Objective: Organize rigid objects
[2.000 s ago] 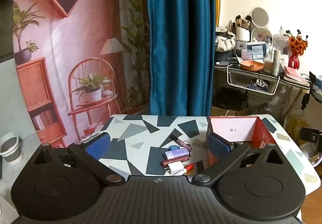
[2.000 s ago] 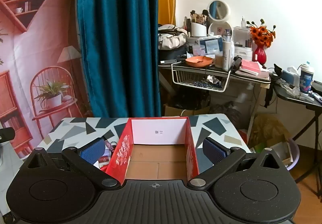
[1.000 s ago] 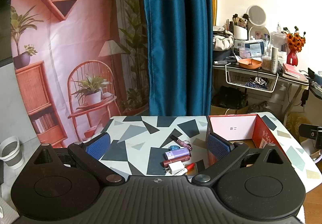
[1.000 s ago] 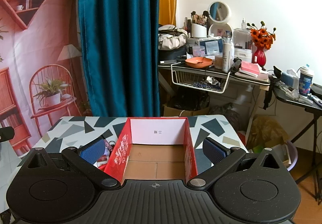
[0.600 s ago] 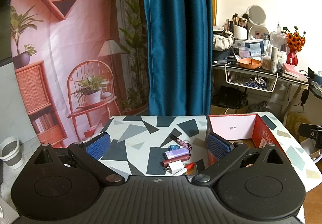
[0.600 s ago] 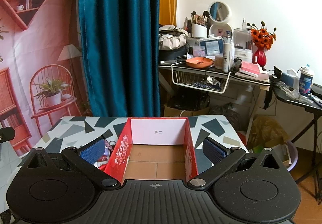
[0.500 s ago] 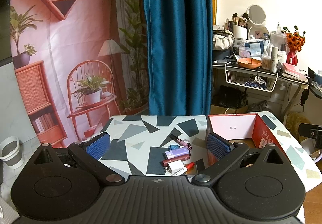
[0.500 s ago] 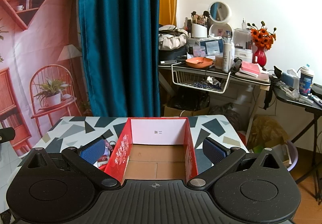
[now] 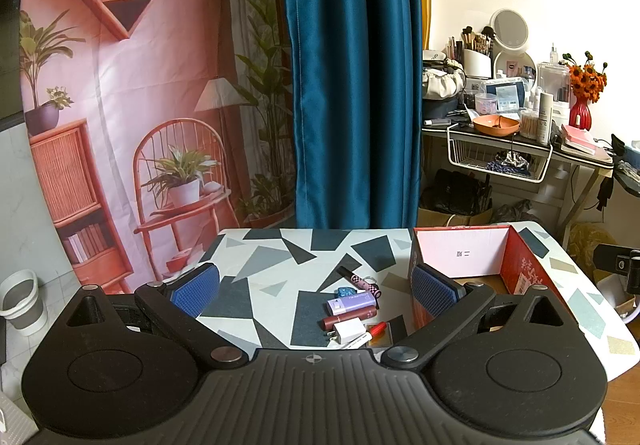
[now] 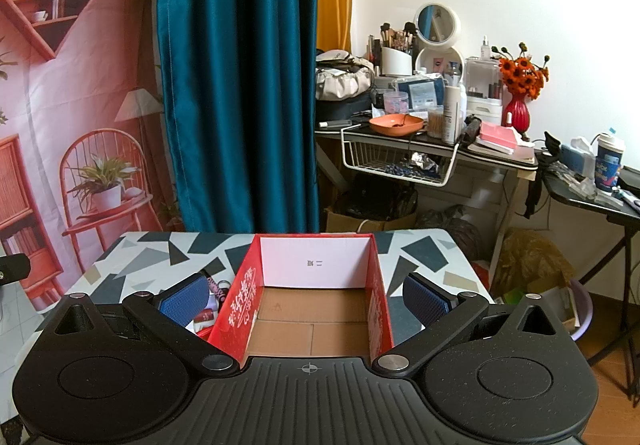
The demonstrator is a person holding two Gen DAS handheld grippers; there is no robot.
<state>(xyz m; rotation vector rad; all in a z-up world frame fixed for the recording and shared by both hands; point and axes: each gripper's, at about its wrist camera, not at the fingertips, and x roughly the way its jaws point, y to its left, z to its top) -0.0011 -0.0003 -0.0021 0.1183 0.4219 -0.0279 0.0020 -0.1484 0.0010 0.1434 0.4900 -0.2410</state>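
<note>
Left wrist view: patterned table [image 9: 280, 257], teal curtain [image 9: 352, 85] behind.

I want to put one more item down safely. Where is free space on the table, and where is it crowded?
The patterned table is bare left of and behind the small pile. The red box shows an empty cardboard floor. It is crowded beside the box's left wall, around the purple case, the maroon tube and the white charger.
</note>
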